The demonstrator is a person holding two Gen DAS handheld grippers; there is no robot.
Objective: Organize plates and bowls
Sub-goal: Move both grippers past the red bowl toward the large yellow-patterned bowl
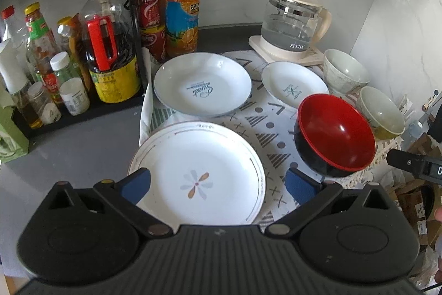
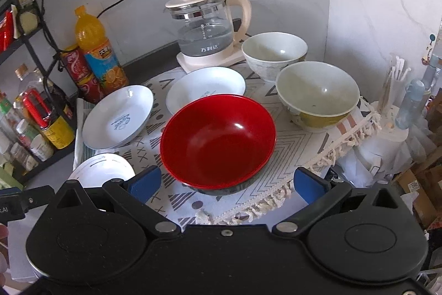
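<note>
Three white plates lie on a patterned cloth: a flower plate nearest, a "Sweet" plate behind it, a smaller plate to the right. A red-and-black bowl stands right of the flower plate; two pale bowls stand behind it. My left gripper is open, hovering over the flower plate's near edge. My right gripper is open, just short of the red bowl, with the pale bowls beyond.
A black rack of sauce bottles stands at the left, with an orange juice bottle and red cans beside it. A glass kettle stands at the back. The cloth's fringed edge overhangs clutter at the right.
</note>
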